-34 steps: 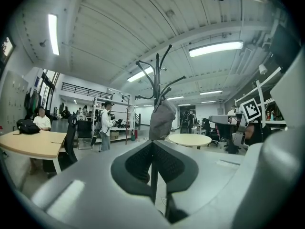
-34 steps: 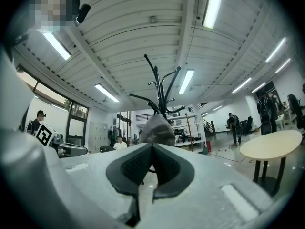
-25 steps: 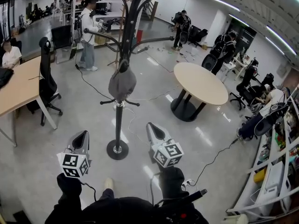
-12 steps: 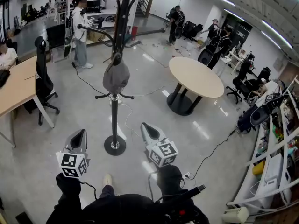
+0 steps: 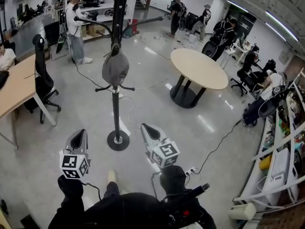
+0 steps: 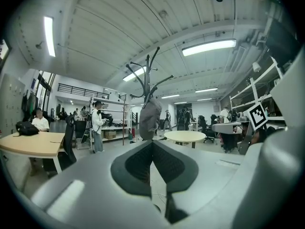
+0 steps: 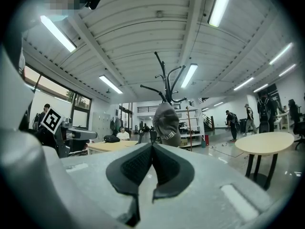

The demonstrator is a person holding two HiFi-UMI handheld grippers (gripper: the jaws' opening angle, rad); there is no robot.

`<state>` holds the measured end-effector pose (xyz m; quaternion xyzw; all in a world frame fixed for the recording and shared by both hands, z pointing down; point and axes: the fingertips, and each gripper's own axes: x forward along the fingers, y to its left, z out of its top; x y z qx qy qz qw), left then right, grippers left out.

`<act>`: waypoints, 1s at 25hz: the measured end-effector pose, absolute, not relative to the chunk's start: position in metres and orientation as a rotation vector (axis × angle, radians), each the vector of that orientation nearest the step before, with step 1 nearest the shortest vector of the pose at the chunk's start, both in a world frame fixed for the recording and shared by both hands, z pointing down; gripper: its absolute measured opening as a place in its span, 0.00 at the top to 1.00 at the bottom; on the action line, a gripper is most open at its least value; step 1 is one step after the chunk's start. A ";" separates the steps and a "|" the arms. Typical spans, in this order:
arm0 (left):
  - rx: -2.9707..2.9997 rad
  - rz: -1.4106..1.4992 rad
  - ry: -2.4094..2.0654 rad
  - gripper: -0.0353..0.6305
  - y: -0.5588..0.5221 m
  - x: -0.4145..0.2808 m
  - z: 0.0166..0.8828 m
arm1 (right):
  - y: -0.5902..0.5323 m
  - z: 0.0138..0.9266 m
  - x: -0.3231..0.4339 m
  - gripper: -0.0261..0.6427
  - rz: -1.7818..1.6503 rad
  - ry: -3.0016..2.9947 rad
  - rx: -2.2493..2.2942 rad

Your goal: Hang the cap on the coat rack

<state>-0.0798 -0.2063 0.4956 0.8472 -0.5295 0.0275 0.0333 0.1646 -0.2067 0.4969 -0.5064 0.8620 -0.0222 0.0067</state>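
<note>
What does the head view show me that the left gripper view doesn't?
Only the head view: the round base of the coat rack on the floor, and the person's shoe. Only the left gripper view: the left gripper's fingers pressed together with nothing between them, and the rack's topmost hooks. Both: the grey cap hanging on the rack, the round table and the wooden desk.

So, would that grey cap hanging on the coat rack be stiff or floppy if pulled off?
Probably floppy: the cap sags like a soft pouch where it hangs. Likely light too: the slim coat rack stands upright under it.
</note>
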 end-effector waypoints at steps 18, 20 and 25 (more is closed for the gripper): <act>2.605 0.111 -1.628 0.94 -0.185 -0.087 0.503 | -0.184 0.509 0.149 0.96 -0.083 2.720 -1.549; 2.604 0.112 -1.630 0.94 -0.184 -0.087 0.504 | -0.184 0.511 0.148 0.96 -0.085 2.723 -1.545; 2.601 0.112 -1.637 0.94 -0.182 -0.088 0.503 | -0.181 0.511 0.146 0.96 -0.078 2.735 -1.532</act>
